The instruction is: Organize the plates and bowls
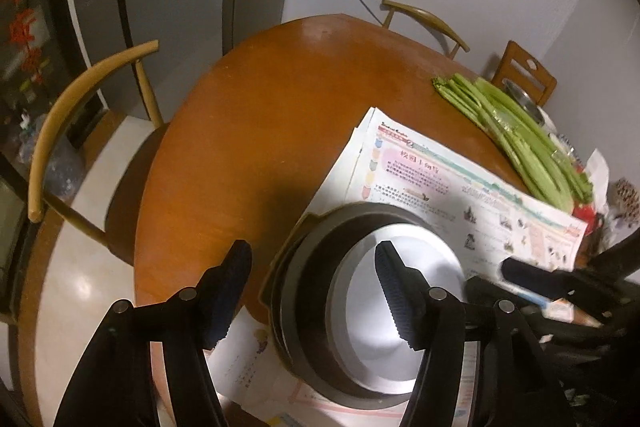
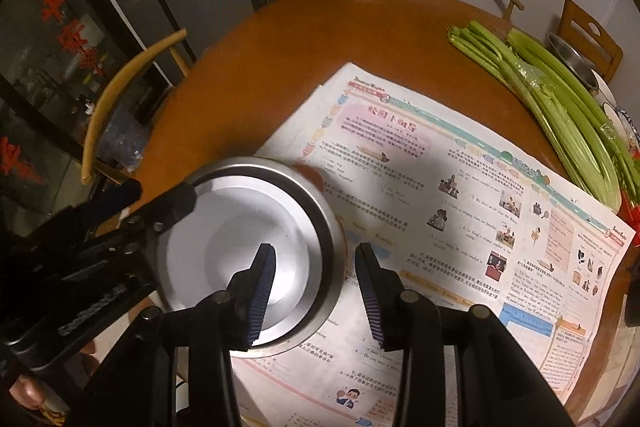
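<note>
Both jaws released, nothing grasped: left hand-held gripper (image 1: 312, 279) and right hand-held gripper (image 2: 316, 279) straddle opposite rims of stacked steel bowls (image 2: 308, 203), shiny, on newspaper (image 2: 460, 163) covering the counter (image 2: 280, 39). Bowl count indistinct; near rims hidden.

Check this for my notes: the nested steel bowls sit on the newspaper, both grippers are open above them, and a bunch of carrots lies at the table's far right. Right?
Not quite: those are green celery stalks, not carrots, as the right wrist view shows. The steel bowls do sit on the newspaper, with the left gripper and right gripper open above them.
</note>
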Demonstrator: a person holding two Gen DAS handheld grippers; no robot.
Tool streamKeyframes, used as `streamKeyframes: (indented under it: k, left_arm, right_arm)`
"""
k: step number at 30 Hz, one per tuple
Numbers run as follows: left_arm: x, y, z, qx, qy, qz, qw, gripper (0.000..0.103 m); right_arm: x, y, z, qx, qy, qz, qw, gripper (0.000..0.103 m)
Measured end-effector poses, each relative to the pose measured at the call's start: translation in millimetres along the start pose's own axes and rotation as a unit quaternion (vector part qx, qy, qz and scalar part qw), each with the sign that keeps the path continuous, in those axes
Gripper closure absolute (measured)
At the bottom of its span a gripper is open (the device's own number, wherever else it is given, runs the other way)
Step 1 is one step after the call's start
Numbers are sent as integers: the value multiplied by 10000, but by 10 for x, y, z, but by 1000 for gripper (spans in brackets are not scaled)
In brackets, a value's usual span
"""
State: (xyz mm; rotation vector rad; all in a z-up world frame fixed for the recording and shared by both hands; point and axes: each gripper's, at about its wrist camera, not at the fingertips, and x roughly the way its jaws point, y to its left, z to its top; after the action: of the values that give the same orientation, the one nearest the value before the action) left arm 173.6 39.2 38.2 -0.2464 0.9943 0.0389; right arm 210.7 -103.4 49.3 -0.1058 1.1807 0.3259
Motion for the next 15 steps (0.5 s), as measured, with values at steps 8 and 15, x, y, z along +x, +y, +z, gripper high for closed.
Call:
streamKeyframes:
  k: [8, 15]
  left_arm:
    - [-217, -67, -248, -83, -505, 137, 9986, 37]
    - [-355, -176, -725, 81, -524, 155, 9985, 37]
  right_arm:
    - [-352, -52, -195, 81, -575, 7, 9983, 62]
    - [-356, -13, -591, 130, -637, 131, 9978, 62]
